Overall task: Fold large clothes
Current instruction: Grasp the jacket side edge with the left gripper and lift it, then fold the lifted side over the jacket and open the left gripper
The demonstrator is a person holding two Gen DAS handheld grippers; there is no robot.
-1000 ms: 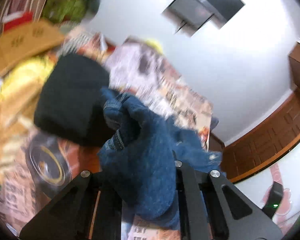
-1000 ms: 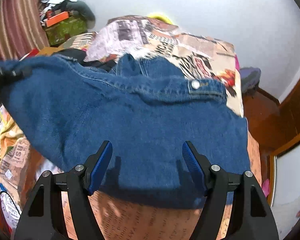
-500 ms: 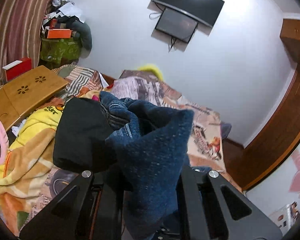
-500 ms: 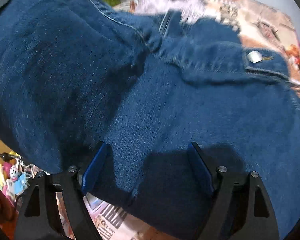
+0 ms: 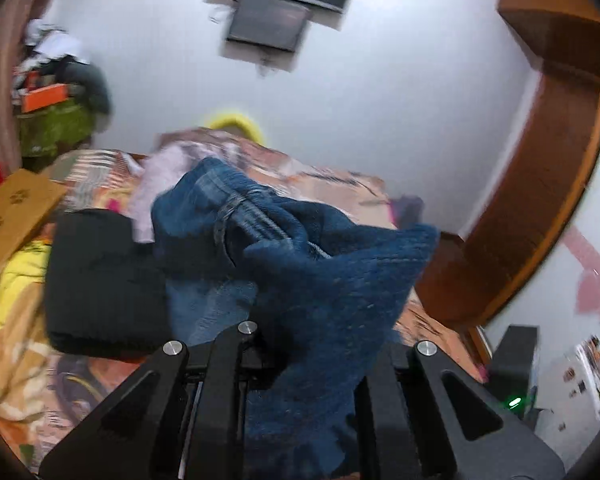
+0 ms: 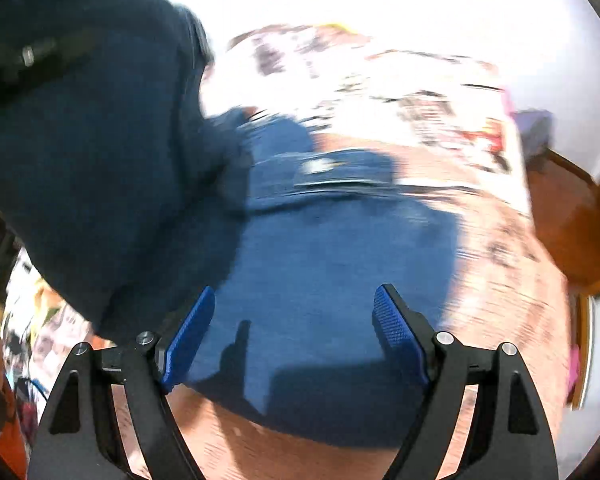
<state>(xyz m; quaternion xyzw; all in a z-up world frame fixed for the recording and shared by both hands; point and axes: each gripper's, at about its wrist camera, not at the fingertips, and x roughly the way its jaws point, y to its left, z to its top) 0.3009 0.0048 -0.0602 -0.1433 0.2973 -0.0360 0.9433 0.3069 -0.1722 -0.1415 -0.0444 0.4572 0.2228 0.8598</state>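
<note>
A pair of blue denim jeans (image 6: 324,264) lies on the bed, its waistband button (image 6: 316,166) facing up. My left gripper (image 5: 300,344) is shut on a bunched part of the jeans (image 5: 332,280) and holds it lifted above the bed; it also shows at the upper left of the right wrist view (image 6: 28,56), with denim hanging from it. My right gripper (image 6: 292,320) is open, its blue pads (image 6: 396,332) spread just above the flat part of the jeans, holding nothing.
The bed has a newspaper-print cover (image 6: 420,92). A folded black garment (image 5: 100,280) and a yellow blanket (image 5: 16,280) lie at the left. A wooden lap table (image 5: 12,208) and clutter stand far left. A wooden door frame (image 5: 560,160) is at the right.
My left gripper has carried the held denim up and across, folding it over the rest. The right wrist view has pulled back from the jeans, and more of the bed shows.
</note>
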